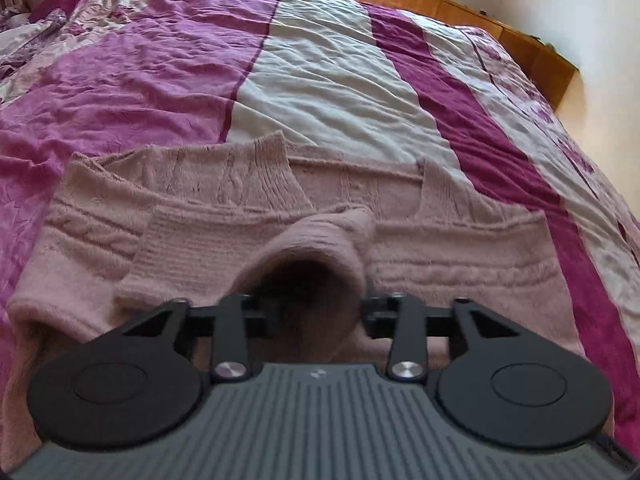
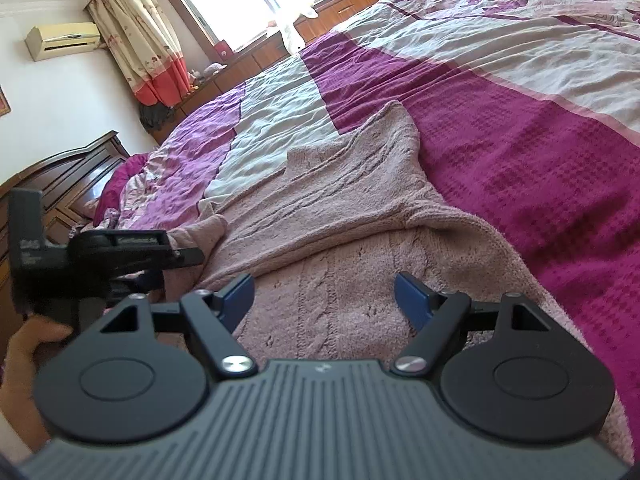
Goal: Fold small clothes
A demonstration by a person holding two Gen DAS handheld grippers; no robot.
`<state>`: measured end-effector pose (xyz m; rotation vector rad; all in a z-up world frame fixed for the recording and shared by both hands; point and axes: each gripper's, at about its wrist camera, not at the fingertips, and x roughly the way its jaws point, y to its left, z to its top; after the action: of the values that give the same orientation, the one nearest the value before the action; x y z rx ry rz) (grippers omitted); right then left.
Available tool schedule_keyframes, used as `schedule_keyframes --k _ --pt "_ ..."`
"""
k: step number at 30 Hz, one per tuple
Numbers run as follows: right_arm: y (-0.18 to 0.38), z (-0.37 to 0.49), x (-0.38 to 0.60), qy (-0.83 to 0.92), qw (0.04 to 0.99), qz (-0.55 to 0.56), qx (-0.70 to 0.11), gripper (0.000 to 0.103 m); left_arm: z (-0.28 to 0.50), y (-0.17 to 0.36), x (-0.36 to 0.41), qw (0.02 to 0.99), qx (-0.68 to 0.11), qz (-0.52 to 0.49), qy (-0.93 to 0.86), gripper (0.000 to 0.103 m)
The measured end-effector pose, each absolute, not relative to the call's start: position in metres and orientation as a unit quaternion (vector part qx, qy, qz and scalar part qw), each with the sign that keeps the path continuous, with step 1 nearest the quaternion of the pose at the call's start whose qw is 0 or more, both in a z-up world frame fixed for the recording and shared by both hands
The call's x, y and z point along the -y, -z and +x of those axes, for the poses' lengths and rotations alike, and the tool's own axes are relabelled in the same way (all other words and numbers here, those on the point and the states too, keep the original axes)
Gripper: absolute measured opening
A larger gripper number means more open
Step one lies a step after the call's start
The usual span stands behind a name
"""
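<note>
Over the bed, left gripper (image 1: 318,308) jaws grasping pink sweater (image 1: 420,256) fold; right gripper (image 2: 324,294) jaws released, hovering

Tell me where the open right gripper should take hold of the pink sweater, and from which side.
Probably the right-hand side edge of the sweater, where it lies flat and free against the magenta bedspread. Bring the right gripper in low from the right. The left gripper is already bunched in the near edge.
</note>
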<state>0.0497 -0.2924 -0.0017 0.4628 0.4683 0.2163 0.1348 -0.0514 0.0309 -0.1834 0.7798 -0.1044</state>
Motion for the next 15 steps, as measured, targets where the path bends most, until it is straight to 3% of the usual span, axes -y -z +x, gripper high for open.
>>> schedule_keyframes --k 8,15 --pt "-0.01 0.048 0.282 -0.114 0.944 0.204 -0.232 0.08 0.089 -0.057 0.025 0.925 -0.369 -0.069 0.062 0.06" --pt "-0.034 0.059 0.257 -0.16 0.937 0.187 -0.247 0.08 0.056 -0.07 -0.024 0.932 -0.359 -0.042 0.008 0.061"
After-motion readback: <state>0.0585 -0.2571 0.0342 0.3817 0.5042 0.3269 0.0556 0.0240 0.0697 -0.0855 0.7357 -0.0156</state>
